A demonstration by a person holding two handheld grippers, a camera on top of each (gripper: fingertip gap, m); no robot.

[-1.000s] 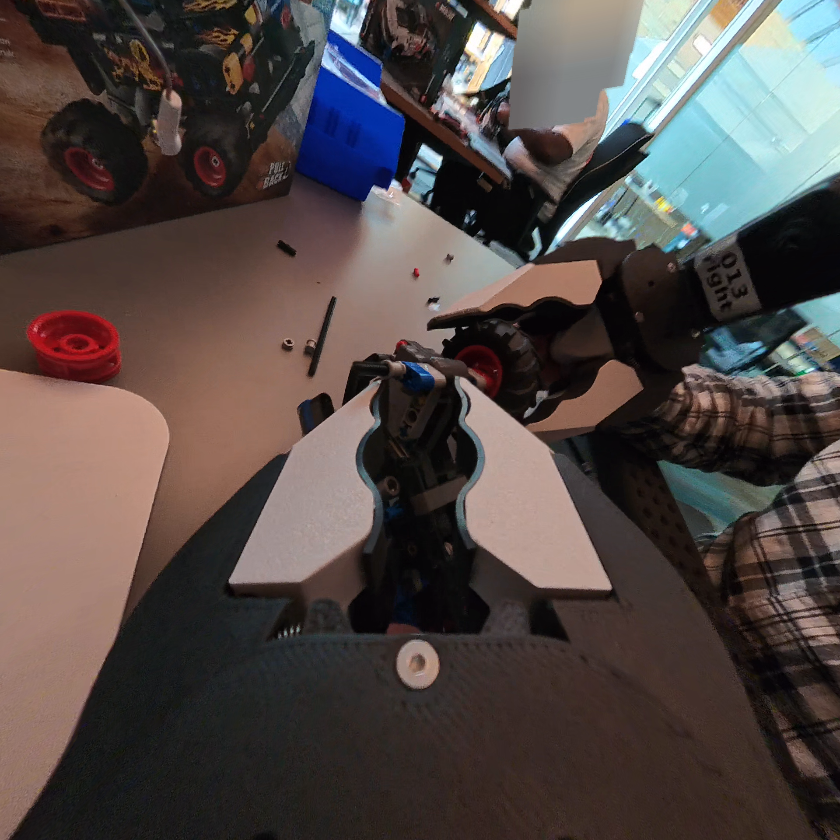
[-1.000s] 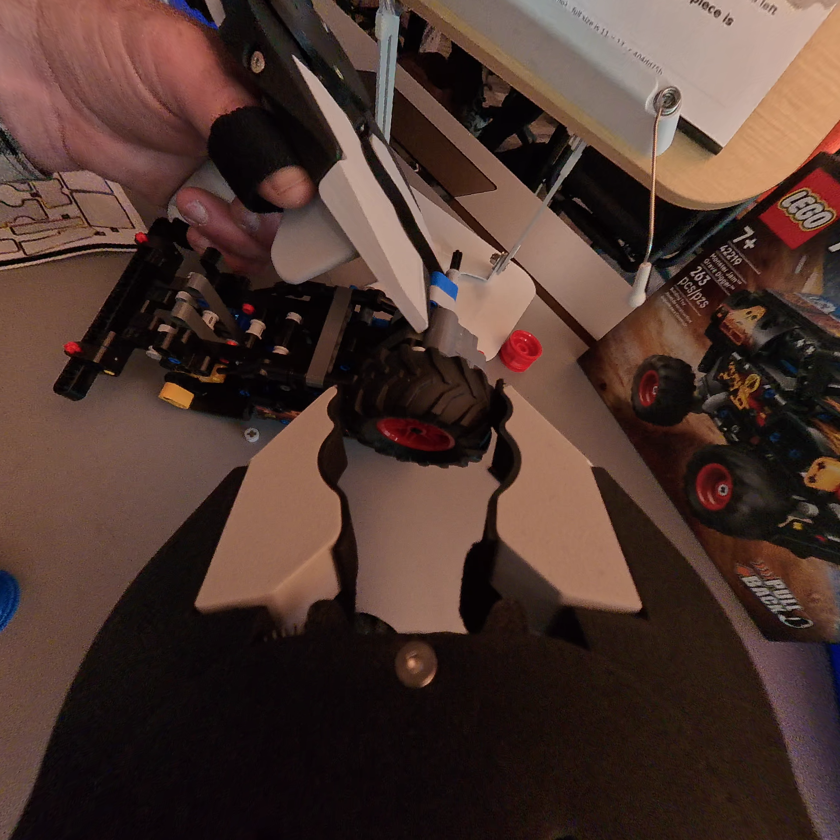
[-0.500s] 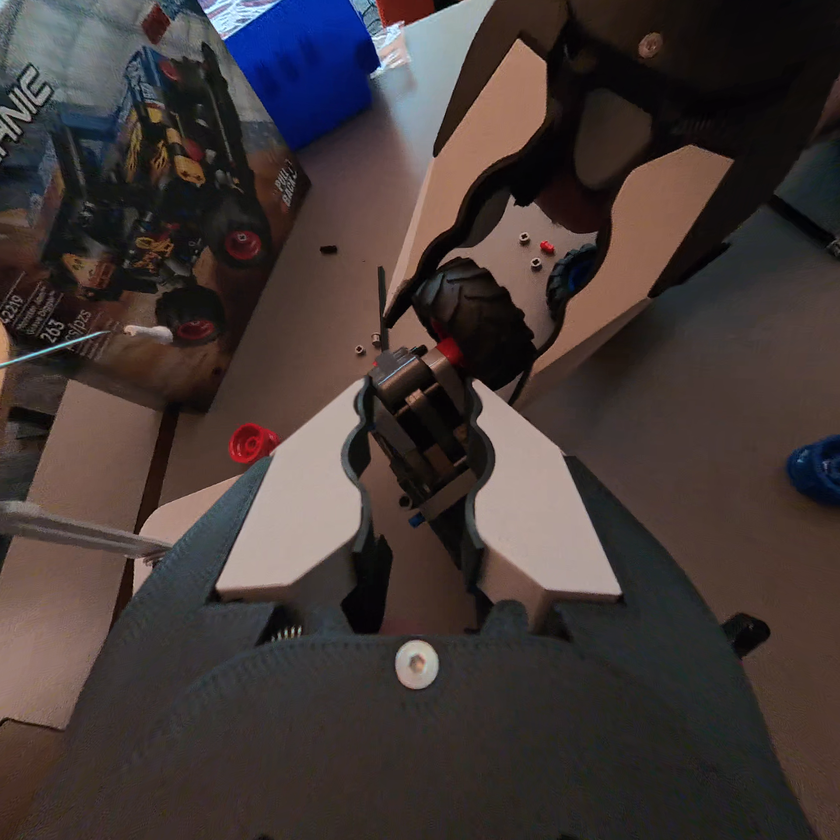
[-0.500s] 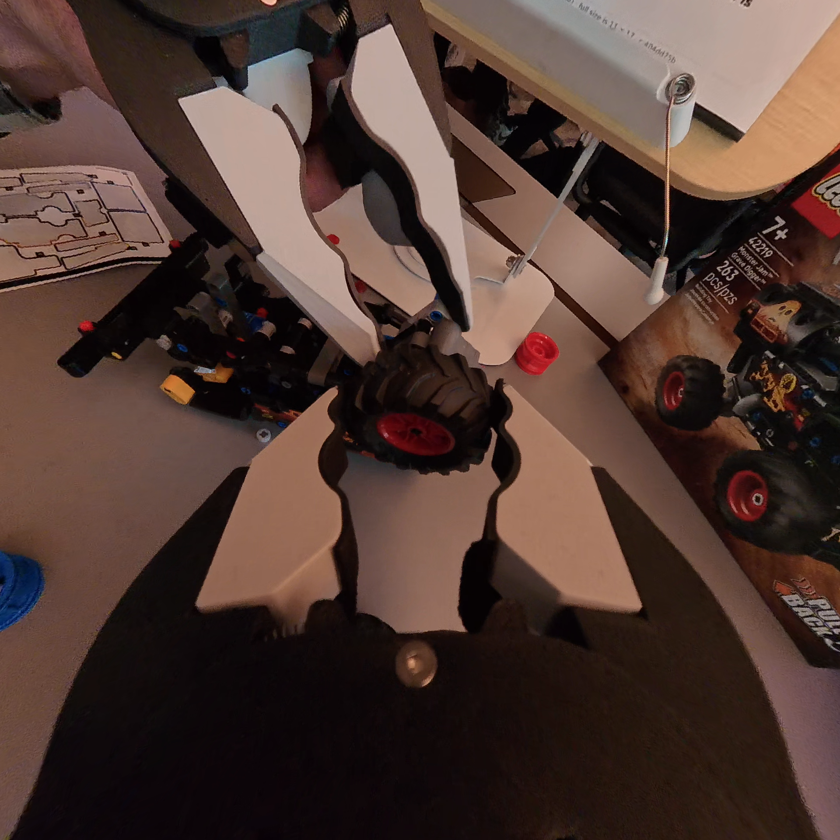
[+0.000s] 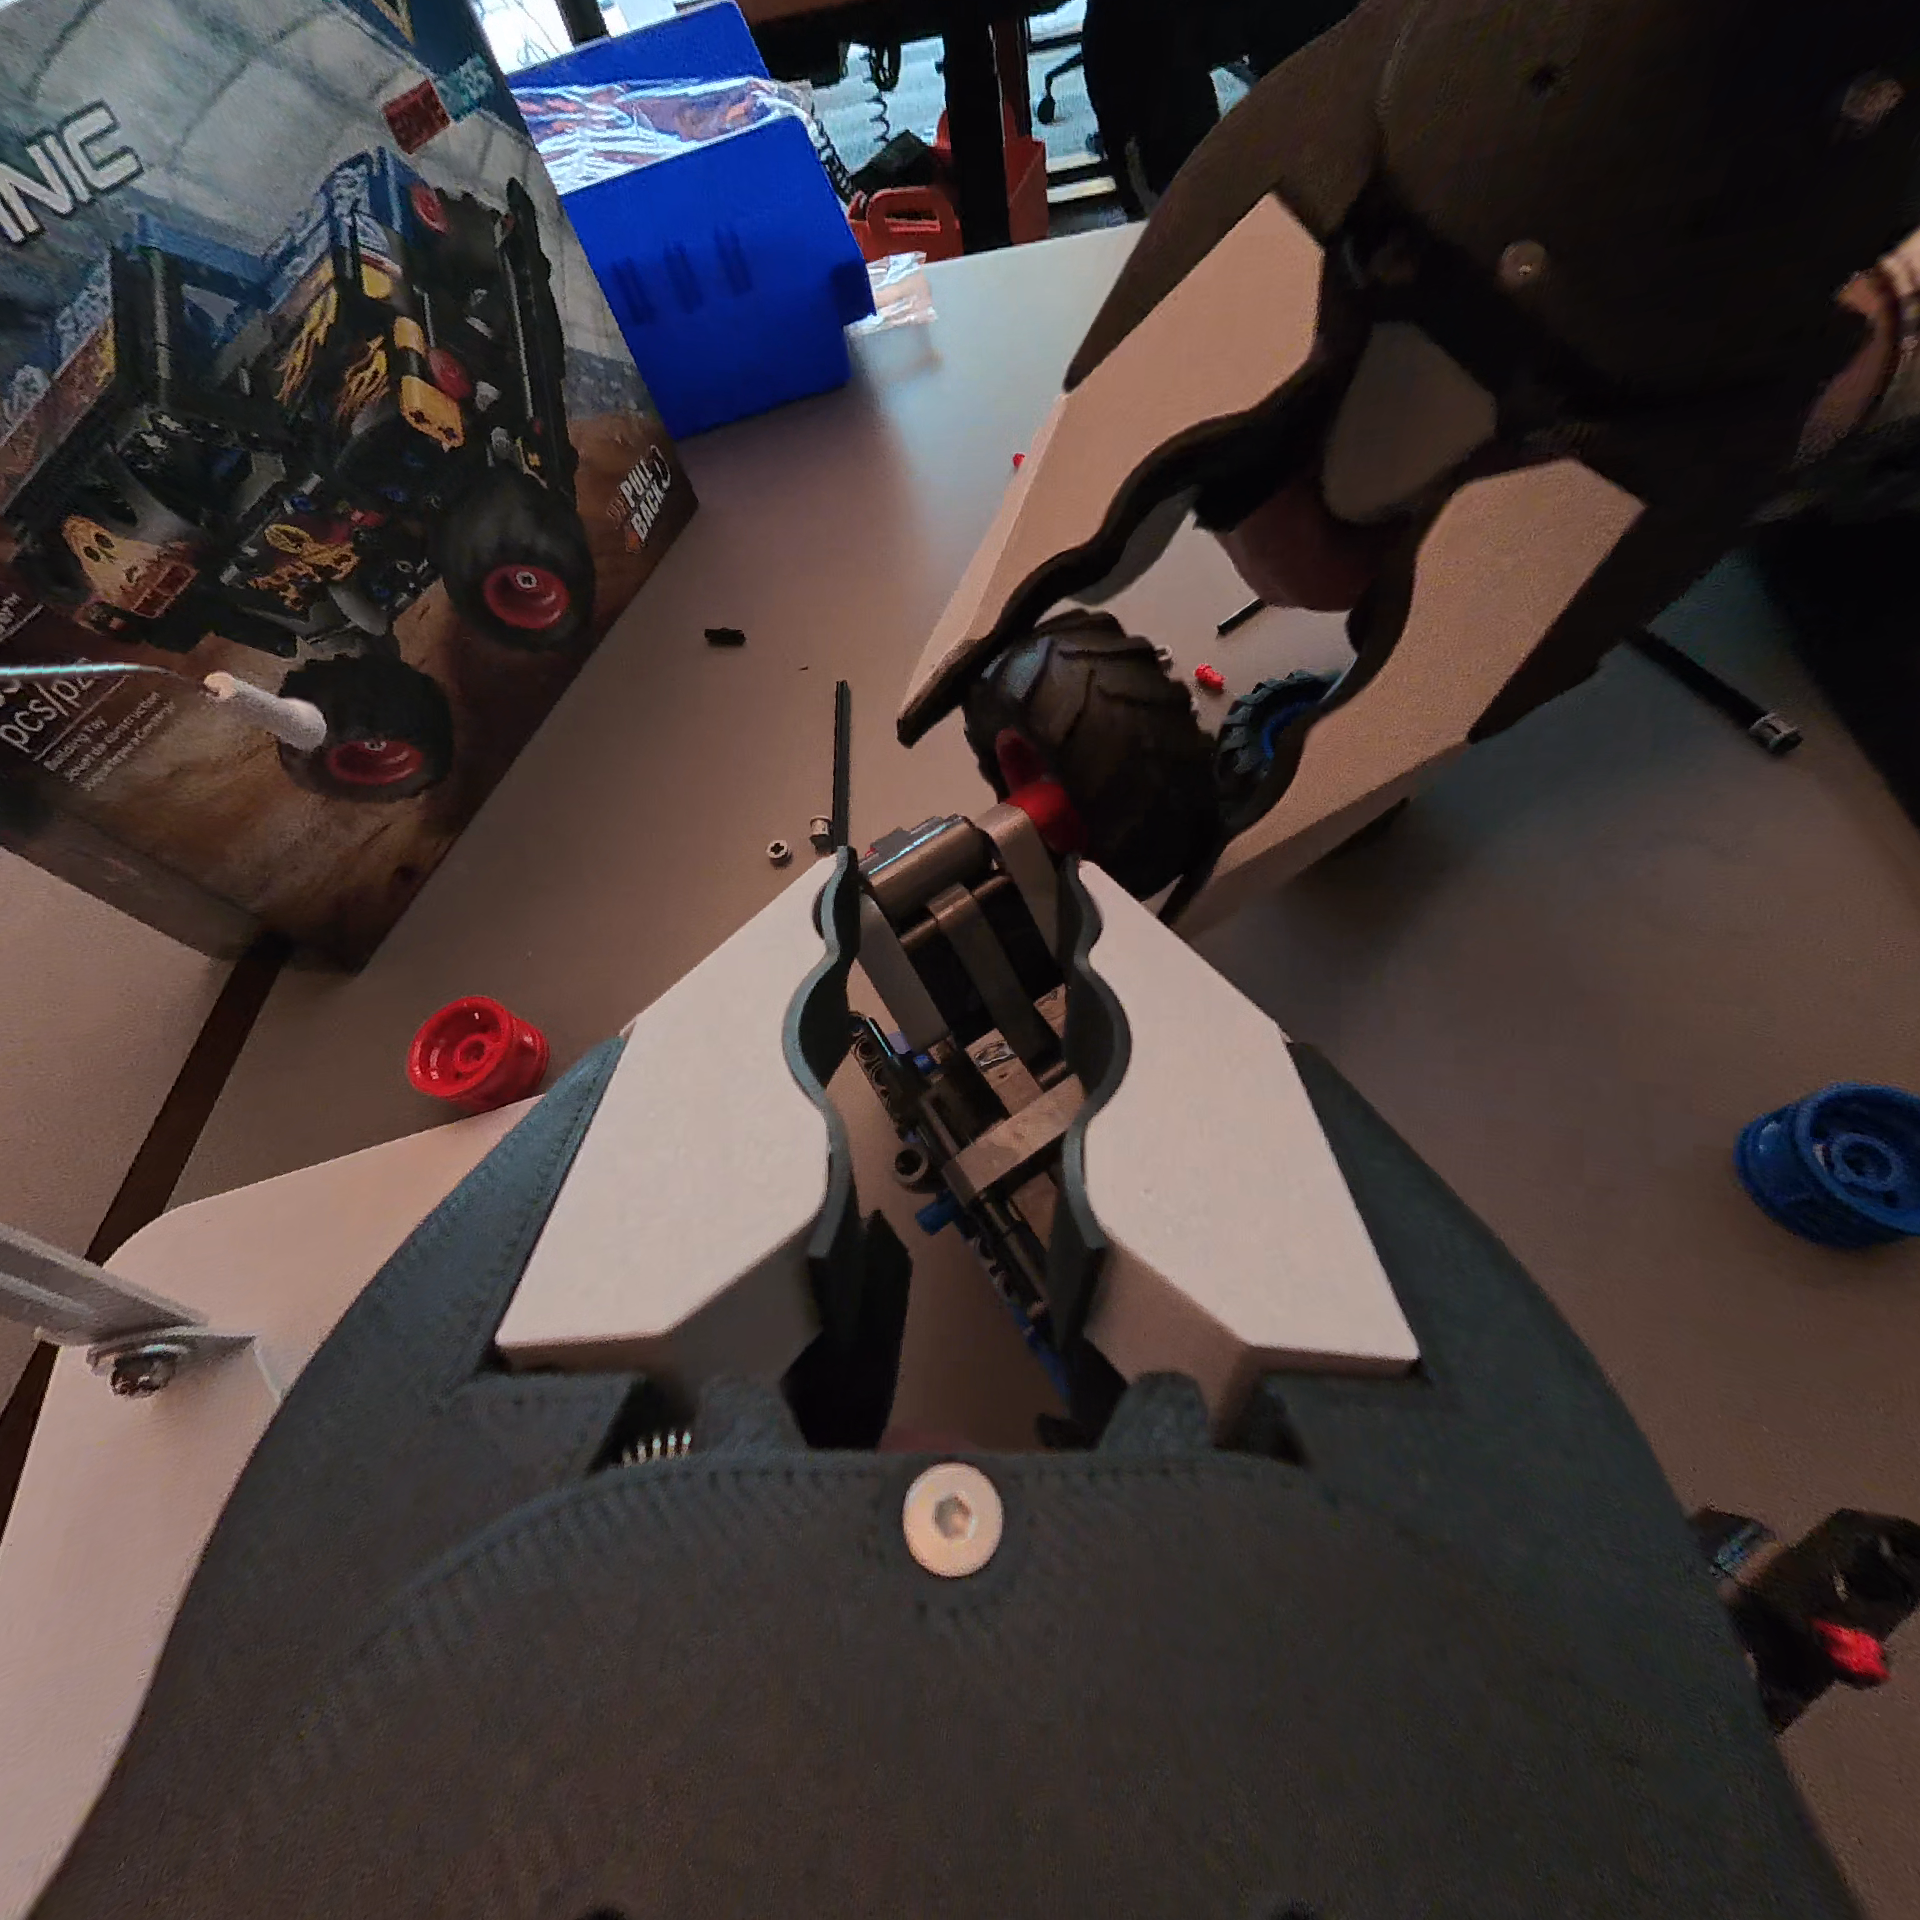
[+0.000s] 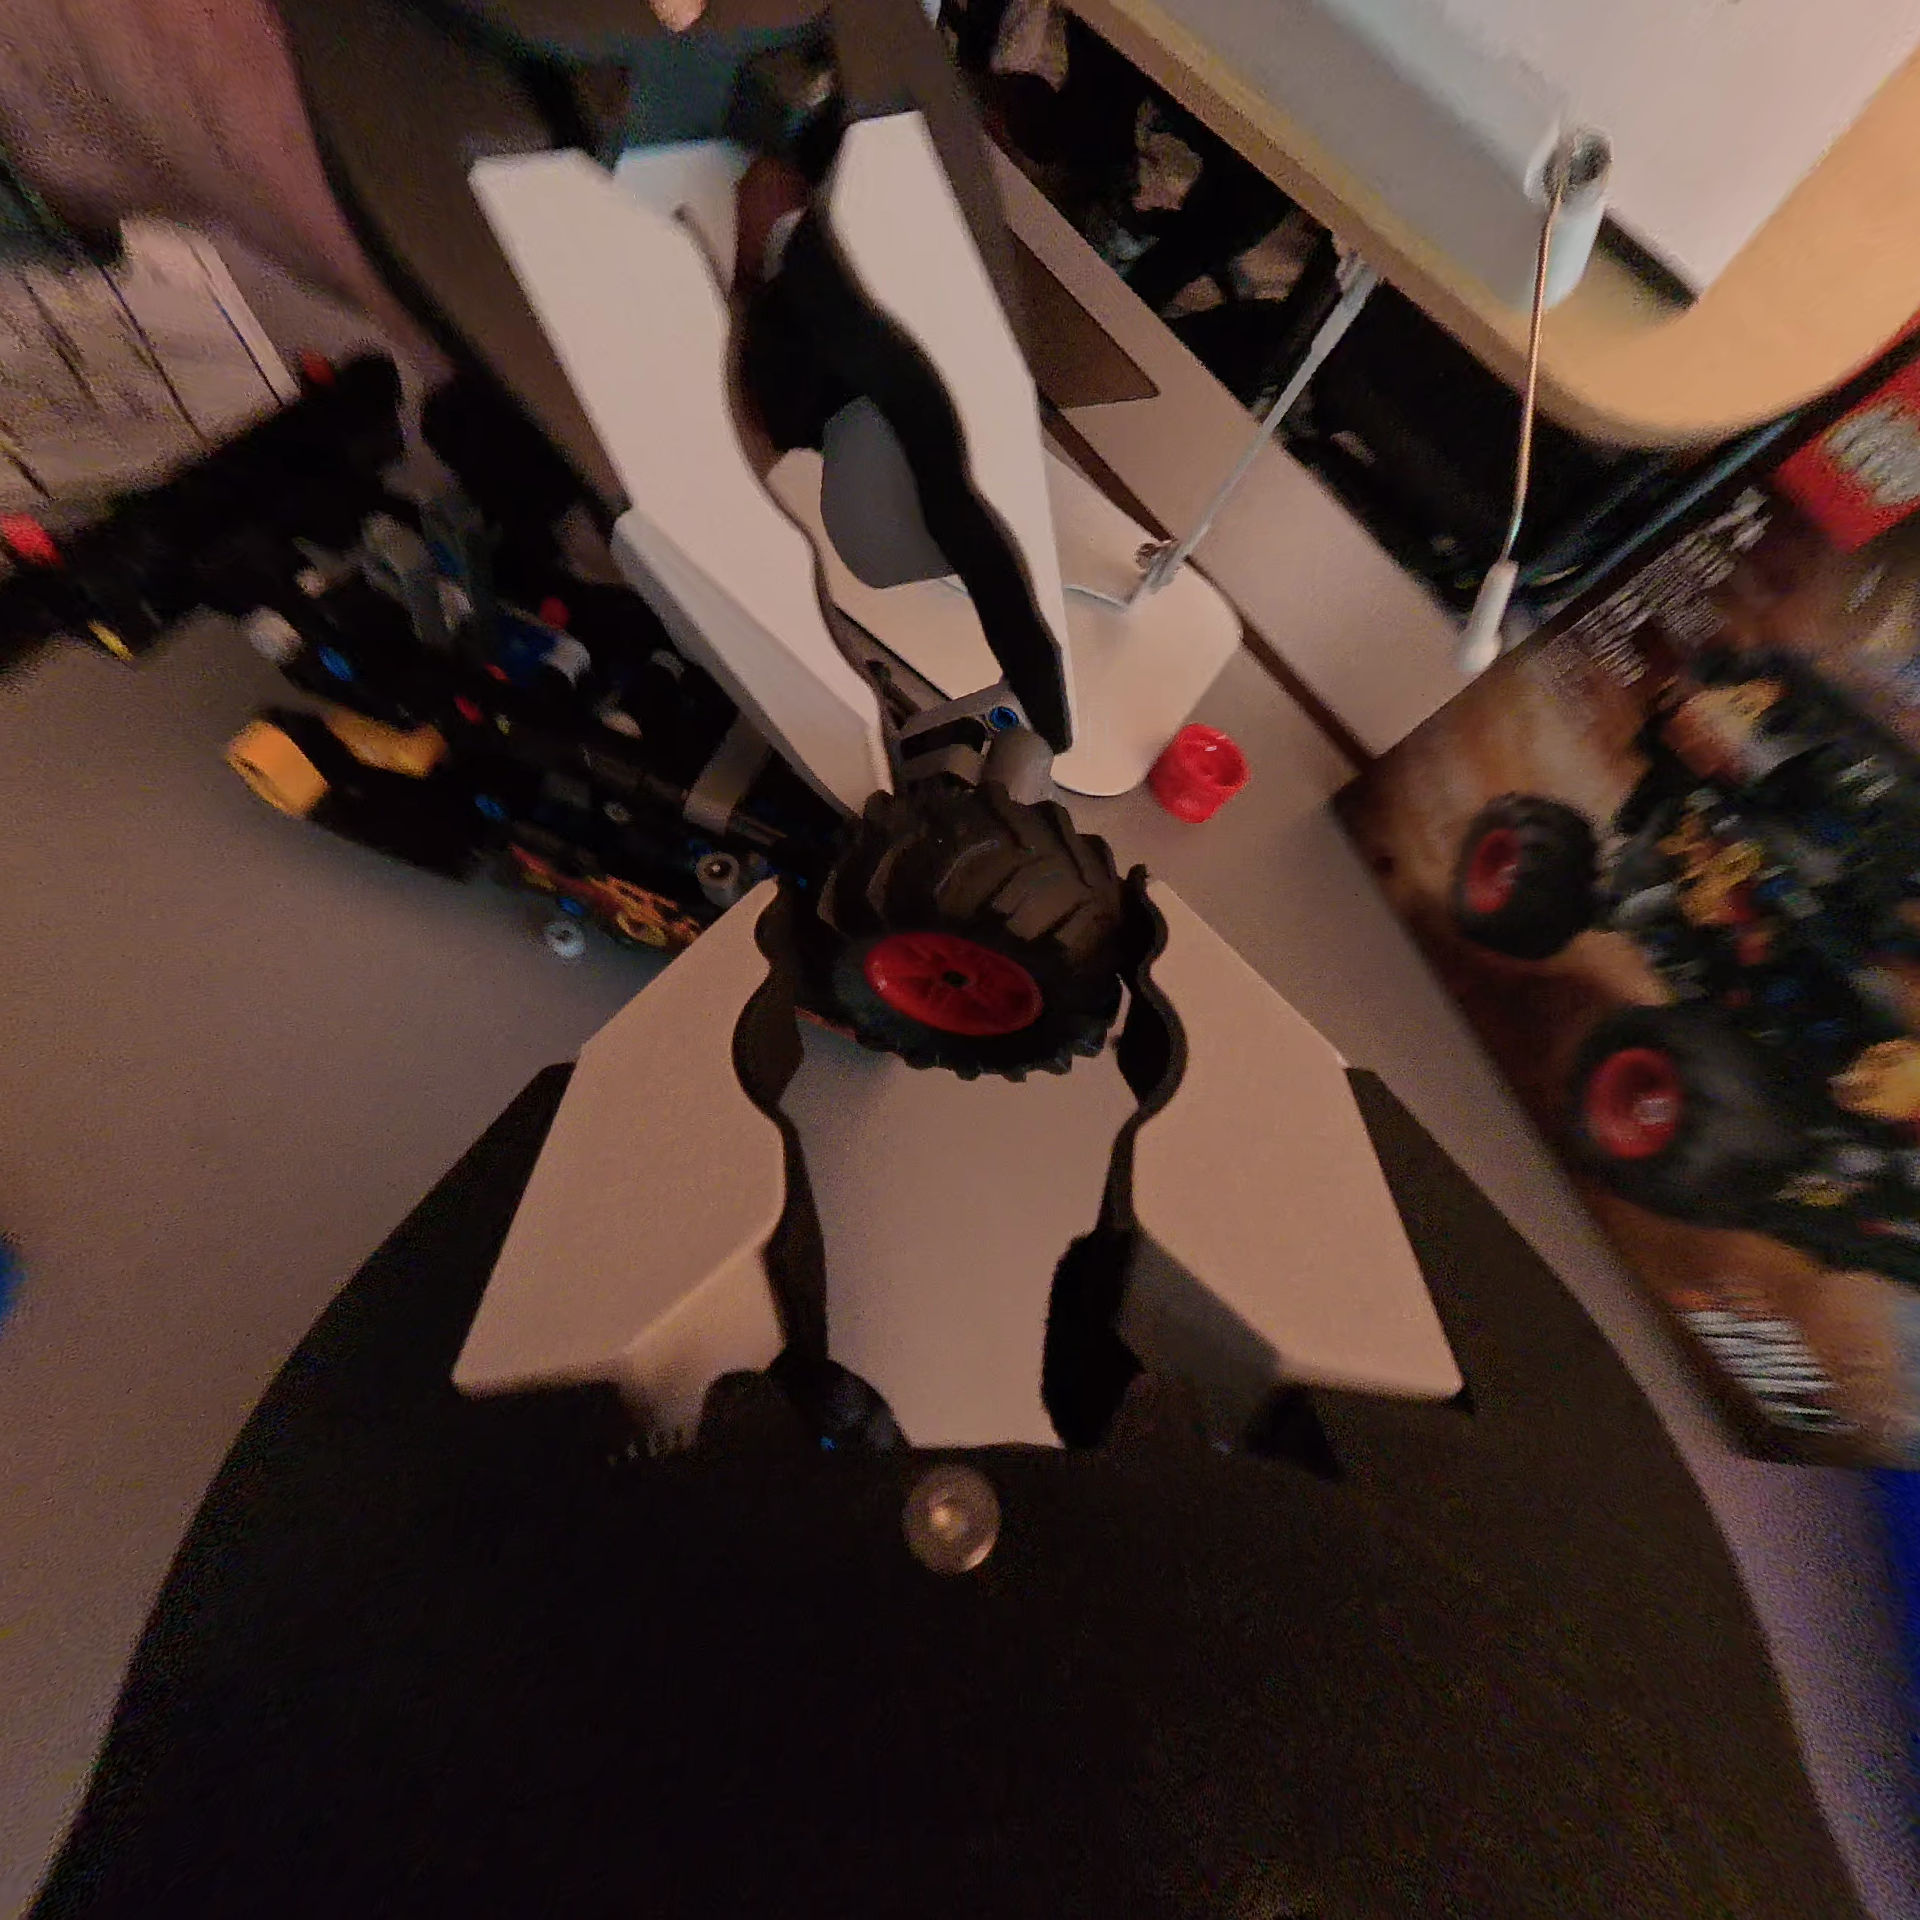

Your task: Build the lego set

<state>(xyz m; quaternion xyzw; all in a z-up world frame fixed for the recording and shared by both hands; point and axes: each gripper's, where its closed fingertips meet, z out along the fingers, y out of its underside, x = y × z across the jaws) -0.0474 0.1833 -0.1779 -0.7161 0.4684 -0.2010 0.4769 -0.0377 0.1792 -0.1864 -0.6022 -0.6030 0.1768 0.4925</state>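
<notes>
My left gripper is shut on one end of the black and grey lego chassis. A red axle pin sticks out of that end. My right gripper is shut on a black tyre with a red hub and holds it right at that pin. In the left wrist view the tyre sits between the right gripper's fingers. In the right wrist view the left gripper comes down from above, and the rest of the chassis lies on the table to the left, blurred.
The lego box stands at the left, with a blue bin behind it. A loose red hub, a blue hub, a blue-rimmed wheel, a black axle rod and small bits lie on the grey table. A white stand base is near left.
Over the last second my left gripper tipped to look down on the table while keeping hold of the chassis. The right gripper kept the tyre at the chassis end, and its view is now blurred.
</notes>
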